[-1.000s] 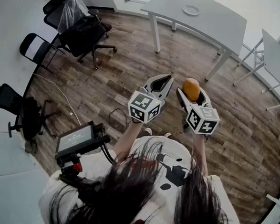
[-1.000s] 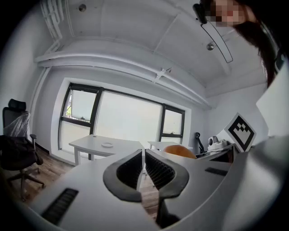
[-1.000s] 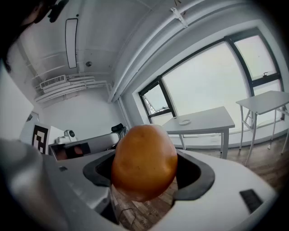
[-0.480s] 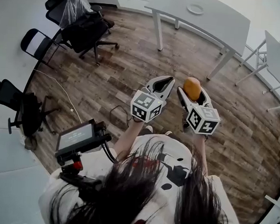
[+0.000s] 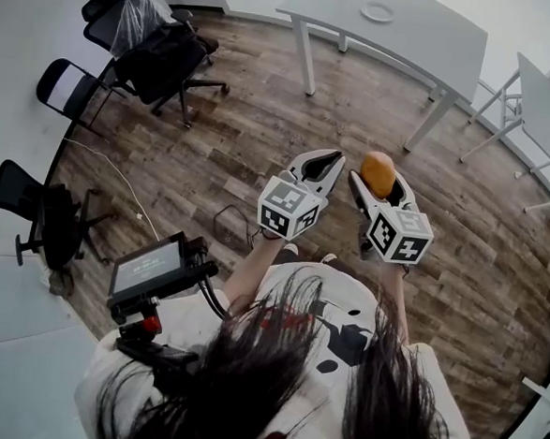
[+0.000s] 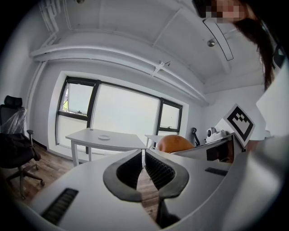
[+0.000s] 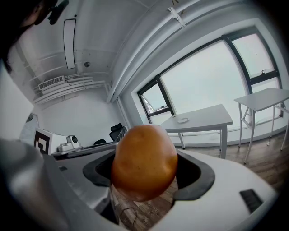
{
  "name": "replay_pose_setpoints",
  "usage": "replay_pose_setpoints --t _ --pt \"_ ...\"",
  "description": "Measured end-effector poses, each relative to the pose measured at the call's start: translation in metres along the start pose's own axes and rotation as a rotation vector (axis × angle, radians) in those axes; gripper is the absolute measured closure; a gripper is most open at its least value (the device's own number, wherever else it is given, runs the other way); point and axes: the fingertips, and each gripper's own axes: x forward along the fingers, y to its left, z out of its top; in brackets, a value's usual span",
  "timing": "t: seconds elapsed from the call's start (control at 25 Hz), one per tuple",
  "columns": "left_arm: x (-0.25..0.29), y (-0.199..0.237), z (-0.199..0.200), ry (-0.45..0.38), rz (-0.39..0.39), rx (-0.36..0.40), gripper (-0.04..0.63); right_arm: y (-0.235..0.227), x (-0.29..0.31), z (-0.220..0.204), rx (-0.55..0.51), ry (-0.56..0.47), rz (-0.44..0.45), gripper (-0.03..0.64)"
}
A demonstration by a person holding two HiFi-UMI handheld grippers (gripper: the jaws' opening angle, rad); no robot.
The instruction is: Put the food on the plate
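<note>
Little has moved since a second ago: only the view shifted slightly, and both tools stay low in the middle of the frame. The right tool (image 5: 379,181) is clamped on the orange-brown oval food (image 5: 376,169), whose long axis runs along the jaws. The left tool (image 5: 324,161) has its jaws together, empty. The plate (image 5: 377,12) lies well apart, straight ahead on the white desk (image 5: 428,46) at the upper right, so the right tool must carry the food forward.

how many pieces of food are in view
1: the orange food held in the right gripper. The left gripper is shut, empty; more may lie out of view.
</note>
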Motion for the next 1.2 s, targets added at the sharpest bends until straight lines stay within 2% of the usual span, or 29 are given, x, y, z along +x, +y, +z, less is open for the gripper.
replay_pose_setpoints --t 0.32,0.52,0.64,0.8,1.08,1.2 --pt "0.014 -0.007 -0.001 0.003 0.02 0.008 0.589 -0.015 0.006 0.0 -0.001 0.018 0.038 0.242" --pt "0.009 0.005 -0.004 0.011 0.04 -0.002 0.589 -0.011 0.016 -0.004 0.015 0.031 0.054 0.242" --pt "0.018 0.028 -0.001 0.014 0.052 -0.025 0.589 -0.015 0.037 -0.001 0.026 0.053 0.052 0.242" --pt "0.058 0.076 0.004 0.037 0.032 -0.047 0.589 -0.036 0.093 0.016 0.047 0.077 0.032 0.242" --pt "0.066 0.073 0.015 0.001 -0.008 -0.001 0.589 -0.04 0.088 0.024 0.039 0.032 0.007 0.242" --pt "0.089 0.11 0.031 -0.001 -0.017 0.012 0.589 -0.048 0.125 0.042 0.046 0.028 -0.007 0.242"
